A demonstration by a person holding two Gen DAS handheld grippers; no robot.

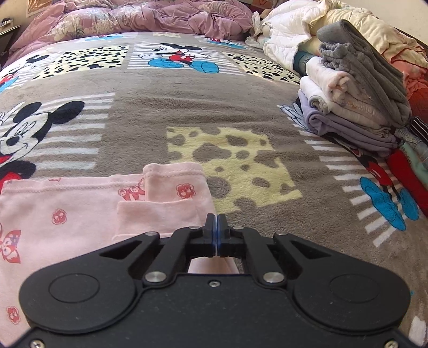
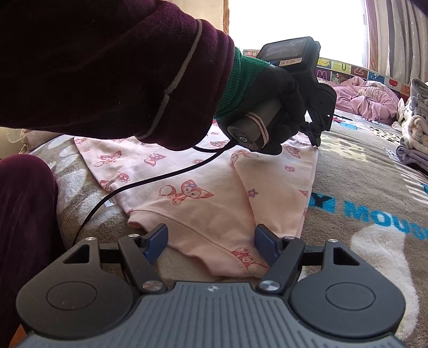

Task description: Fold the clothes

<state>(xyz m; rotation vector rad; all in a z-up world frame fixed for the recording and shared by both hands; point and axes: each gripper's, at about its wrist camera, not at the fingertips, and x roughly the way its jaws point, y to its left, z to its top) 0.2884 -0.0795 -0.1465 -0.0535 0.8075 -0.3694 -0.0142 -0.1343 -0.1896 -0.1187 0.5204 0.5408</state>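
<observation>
The pink garment (image 2: 214, 187) is laid flat on the bed (image 1: 214, 93) – one side flap folded in, its far edge apparently pinched by the closed left hand-held gripper (image 1: 216, 222), while the right hand-held gripper (image 2: 211, 241) is held wide open over the near hem, gripping nothing – probably lined up for the next fold.

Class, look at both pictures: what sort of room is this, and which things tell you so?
Most likely a bedroom. The work happens on a bed under a cartoon-mouse blanket, a crumpled pink quilt lies at the far end, and a stack of folded clothes sits beside the pink shirt.
</observation>
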